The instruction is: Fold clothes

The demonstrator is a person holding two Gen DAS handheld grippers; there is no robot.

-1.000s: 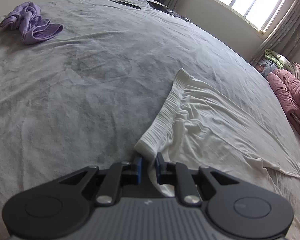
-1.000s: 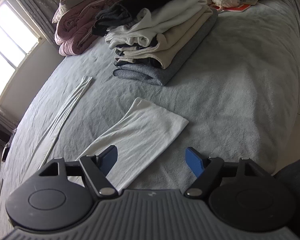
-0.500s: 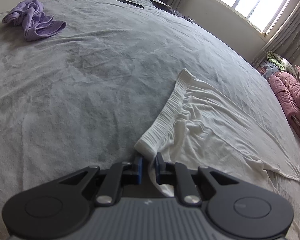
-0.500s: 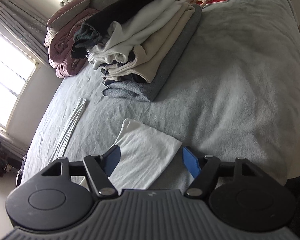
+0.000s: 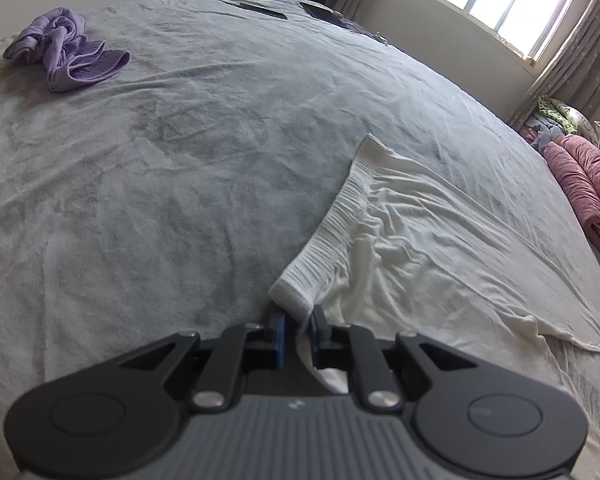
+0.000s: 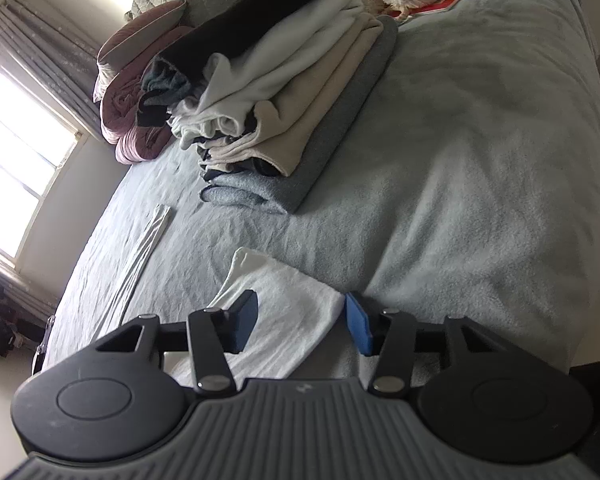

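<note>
- Now we are pinching with our left gripper (image 5: pixel 298 330) one corner of the ribbed waistband of the thin white cotton garment (image 5: pixel 428 248); its two blue pads are closed on the cloth, with only the fabric between them.
- We are seeing this white garment lying wrinkled and spread flat on the grey fleece bed cover (image 5: pixel 160 184), running away from the gripper to the right.
- We are also seeing a crumpled lilac garment (image 5: pixel 66 54) far at the left of the bed, well apart from the white one.
- With our right gripper (image 6: pixel 302 316) we are holding nothing: its blue pads are standing wide apart, just above the end of a white trouser leg (image 6: pixel 288 316), one pad on each side of it.
- Beyond it we are seeing a tall stack of folded clothes (image 6: pixel 284 108), grey at the bottom, beige and white in the middle, black on top.
- Behind the stack a rolled pink blanket (image 6: pixel 132 120) is lying near the window (image 6: pixel 16 184).
</note>
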